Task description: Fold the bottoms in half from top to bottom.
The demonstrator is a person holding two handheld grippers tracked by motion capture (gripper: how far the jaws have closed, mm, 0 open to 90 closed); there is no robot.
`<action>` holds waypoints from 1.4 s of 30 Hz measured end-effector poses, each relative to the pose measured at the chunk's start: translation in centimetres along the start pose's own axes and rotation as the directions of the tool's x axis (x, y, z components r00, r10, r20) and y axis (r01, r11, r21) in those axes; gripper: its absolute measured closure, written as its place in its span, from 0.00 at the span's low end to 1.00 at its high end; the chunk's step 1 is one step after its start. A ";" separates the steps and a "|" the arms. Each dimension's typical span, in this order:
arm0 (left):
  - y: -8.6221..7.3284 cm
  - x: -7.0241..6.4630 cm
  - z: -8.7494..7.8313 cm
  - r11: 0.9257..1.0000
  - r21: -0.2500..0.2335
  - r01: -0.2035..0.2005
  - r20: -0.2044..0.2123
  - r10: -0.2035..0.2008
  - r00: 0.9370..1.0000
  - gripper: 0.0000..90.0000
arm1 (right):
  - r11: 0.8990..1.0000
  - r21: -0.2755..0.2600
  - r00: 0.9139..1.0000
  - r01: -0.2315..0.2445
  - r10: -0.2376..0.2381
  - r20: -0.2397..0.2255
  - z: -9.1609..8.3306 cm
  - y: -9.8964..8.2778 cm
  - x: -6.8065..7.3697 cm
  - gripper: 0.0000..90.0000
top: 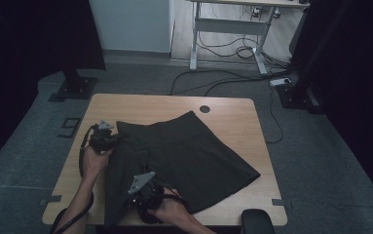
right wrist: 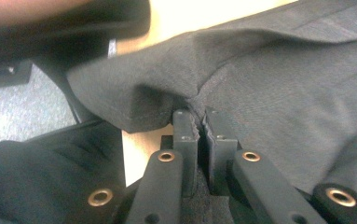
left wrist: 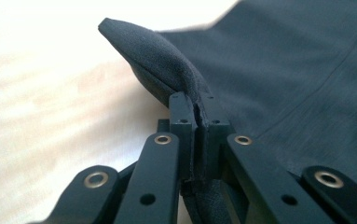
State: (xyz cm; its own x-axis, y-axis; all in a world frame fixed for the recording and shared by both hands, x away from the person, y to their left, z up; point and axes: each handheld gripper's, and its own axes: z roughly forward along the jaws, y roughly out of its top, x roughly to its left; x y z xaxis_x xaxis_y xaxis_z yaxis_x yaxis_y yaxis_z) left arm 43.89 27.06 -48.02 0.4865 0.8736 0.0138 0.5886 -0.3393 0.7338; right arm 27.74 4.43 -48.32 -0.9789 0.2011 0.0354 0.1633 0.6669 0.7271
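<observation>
my left gripper (left wrist: 198,109) clamps a corner of the dark skirt (top: 189,151); my right gripper (right wrist: 201,120) pinches its near edge on the wooden table (top: 242,114).

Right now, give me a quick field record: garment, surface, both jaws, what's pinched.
garment: dark grey fabric skirt, spread mostly flat, waistband towards the far edge
surface: light wooden table with a round cable hole
left gripper: jaws shut on the skirt's left edge, with a fold of cloth lifted off the table
right gripper: jaws shut on the skirt's near edge, with cloth bunched above them
hands: one behind each gripper, at the table's near-left side
</observation>
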 end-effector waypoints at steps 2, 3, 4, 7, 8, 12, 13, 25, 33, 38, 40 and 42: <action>1.4 -0.4 -0.4 1.000 -0.026 -0.011 0.006 0.011 1.000 0.95 | 0.999 -0.029 1.000 -0.014 0.015 0.014 -1.7 0.1 -0.5 0.94; 2.3 -0.8 -0.6 0.999 -0.040 -0.018 0.009 0.018 1.000 0.95 | 0.999 -0.043 1.000 -0.024 0.024 0.020 -2.6 0.1 -0.8 0.94; 2.9 -1.0 -0.7 0.999 -0.049 -0.023 0.011 0.023 1.000 0.95 | 0.997 -0.063 0.999 -0.033 0.035 0.033 -3.7 0.0 -1.1 0.94; 5.2 -2.0 -0.7 0.996 -0.077 -0.045 0.022 0.047 0.999 0.95 | 0.993 -0.102 0.996 -0.057 0.064 0.065 -6.3 -0.4 -1.9 0.94; 6.0 -2.4 -0.7 0.995 -0.086 -0.052 0.026 0.054 0.998 0.95 | 0.992 -0.116 0.994 -0.058 0.068 0.084 -7.3 -0.5 -2.2 0.94; 8.9 -4.0 0.0 0.990 -0.124 -0.065 0.053 0.072 0.996 0.95 | 0.982 -0.171 0.983 -0.082 0.108 0.151 -11.3 -1.7 -3.4 0.94; 9.8 -4.6 0.3 0.988 -0.129 -0.080 0.058 0.088 0.994 0.95 | 0.980 -0.180 0.980 -0.088 0.118 0.161 -11.9 -1.9 -3.6 0.94; 16.0 -10.7 4.8 0.966 -0.213 -0.148 0.128 0.178 0.976 0.95 | 0.944 -0.287 0.912 -0.165 0.257 0.321 -20.3 -6.9 -6.2 0.94; 17.2 -14.2 9.5 0.956 -0.228 -0.187 0.148 0.224 0.963 0.95 | 0.918 -0.306 0.857 -0.251 0.358 0.371 -22.5 -11.2 -8.2 0.94; 16.8 -15.5 12.2 0.957 -0.209 -0.201 0.146 0.234 0.961 0.95 | 0.907 -0.277 0.823 -0.317 0.408 0.394 -22.0 -14.5 -9.6 0.94; 16.5 -16.0 13.4 0.961 -0.194 -0.198 0.151 0.229 0.962 0.94 | 0.901 -0.260 0.812 -0.347 0.428 0.397 -21.5 -15.7 -10.1 0.93; 16.2 -16.4 14.3 0.963 -0.176 -0.206 0.154 0.234 0.960 0.94 | 0.893 -0.250 0.803 -0.375 0.447 0.394 -21.1 -16.7 -10.6 0.93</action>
State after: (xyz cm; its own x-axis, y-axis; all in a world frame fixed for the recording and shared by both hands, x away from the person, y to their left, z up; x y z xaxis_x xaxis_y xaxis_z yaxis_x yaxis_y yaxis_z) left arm 54.70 2.28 -46.01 0.7038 0.7058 0.0805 0.3527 -0.4456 0.8228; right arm 32.78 -24.00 -46.41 -0.6645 0.7426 0.0833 0.4822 0.3410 0.8070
